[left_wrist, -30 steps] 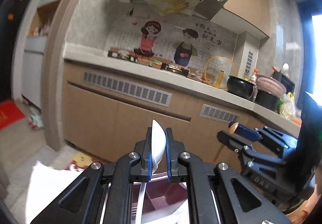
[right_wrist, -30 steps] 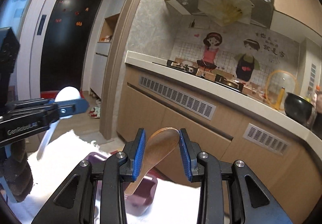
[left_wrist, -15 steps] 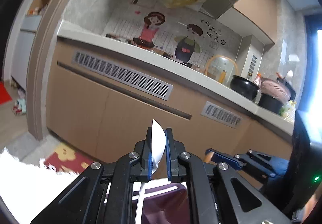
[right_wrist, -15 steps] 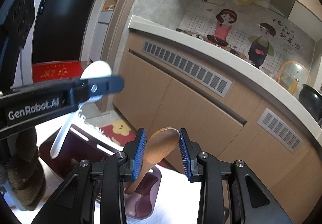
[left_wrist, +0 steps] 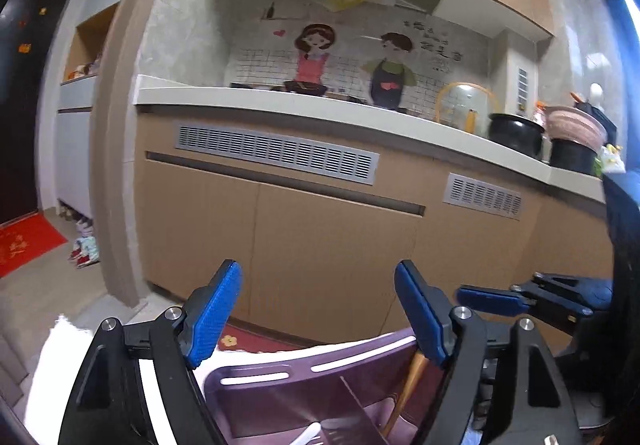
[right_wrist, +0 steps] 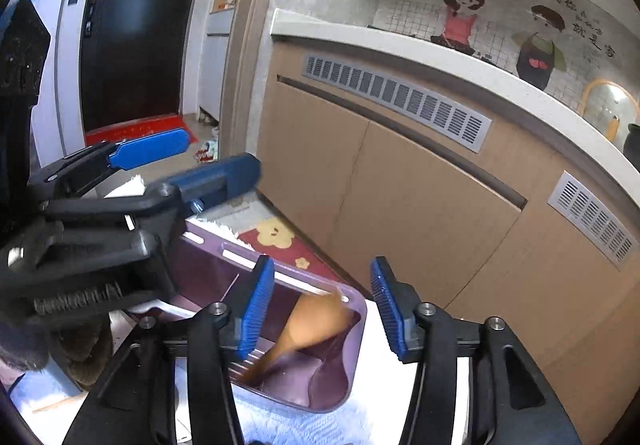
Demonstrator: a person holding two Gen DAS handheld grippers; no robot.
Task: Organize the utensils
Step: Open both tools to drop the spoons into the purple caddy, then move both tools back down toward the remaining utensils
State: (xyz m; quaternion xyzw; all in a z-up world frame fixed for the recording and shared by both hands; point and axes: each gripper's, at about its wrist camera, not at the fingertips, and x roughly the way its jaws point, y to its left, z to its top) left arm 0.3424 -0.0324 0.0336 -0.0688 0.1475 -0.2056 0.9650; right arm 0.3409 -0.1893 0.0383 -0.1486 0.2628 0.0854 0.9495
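A purple utensil tray (left_wrist: pixel 280 385) (right_wrist: pixel 352 361) lies on a white towel below both grippers. My left gripper (left_wrist: pixel 318 315) is open and empty above the tray; a white spoon (left_wrist: pixel 308 435) lies in a compartment beneath it. My right gripper (right_wrist: pixel 322 309) is open; a wooden spoon (right_wrist: pixel 316 321), blurred, stands in the tray's end compartment just below its jaws, and its handle shows in the left wrist view (left_wrist: pixel 408 381). The left gripper also shows in the right wrist view (right_wrist: pixel 184 165), and the right gripper in the left wrist view (left_wrist: pixel 492 299).
A white towel (right_wrist: pixel 304 425) covers the surface under the tray. Kitchen cabinets (left_wrist: pixel 328 229) and a countertop (left_wrist: pixel 280 101) with pots stand ahead. A doorway with a red mat (left_wrist: pixel 24 245) is at the left.
Both grippers have opened. The white spoon has left my left gripper and lies in the tray; the wooden spoon has left my right gripper and dropped into the tray.
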